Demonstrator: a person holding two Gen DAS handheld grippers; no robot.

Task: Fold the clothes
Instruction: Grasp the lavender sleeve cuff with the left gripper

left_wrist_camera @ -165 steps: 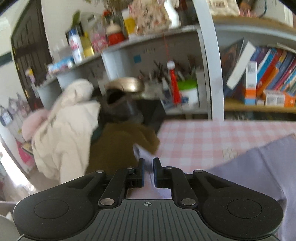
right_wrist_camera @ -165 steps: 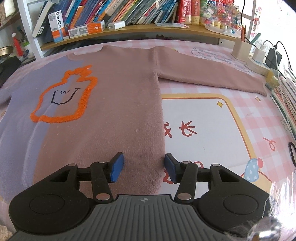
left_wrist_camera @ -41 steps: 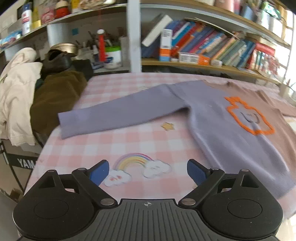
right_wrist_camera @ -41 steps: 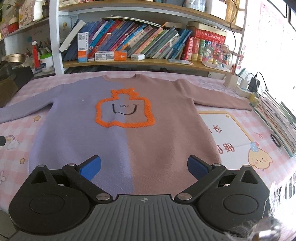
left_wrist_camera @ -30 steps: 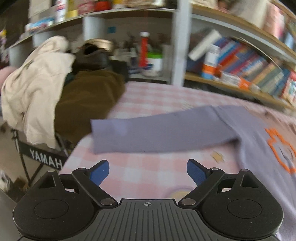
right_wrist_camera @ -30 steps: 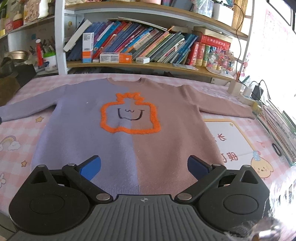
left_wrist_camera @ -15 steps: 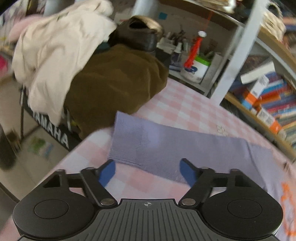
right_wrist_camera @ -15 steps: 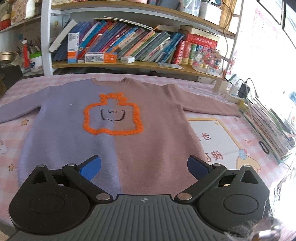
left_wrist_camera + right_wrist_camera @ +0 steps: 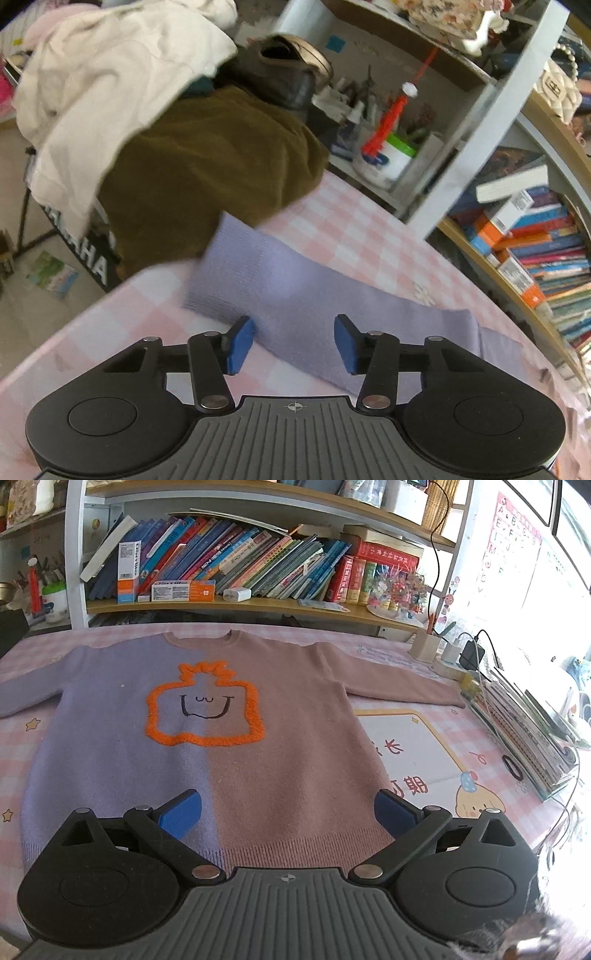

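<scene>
Lilac knit fills the gap ahead of the left gripper [image 9: 293, 345]: the sweater's lilac sleeve [image 9: 295, 291] lies flat on the pink checked tablecloth [image 9: 354, 236], and the two blue pads stand partly apart above it, one over each edge of the sleeve, nothing clamped between them. The cuff end lies just beyond the left pad, near the table's edge, beside a heap of olive-brown cloth [image 9: 207, 170] and a cream garment [image 9: 107, 74].

From the right wrist, the two-tone sweater [image 9: 236, 746] lies spread front-up, lilac half left, dusty-pink half right, with an orange-outlined smiling face across the chest. The right gripper [image 9: 288, 814] hangs with its fingers wide, above the ribbed hem, holding nothing. Books [image 9: 243, 568] line the shelf behind.
</scene>
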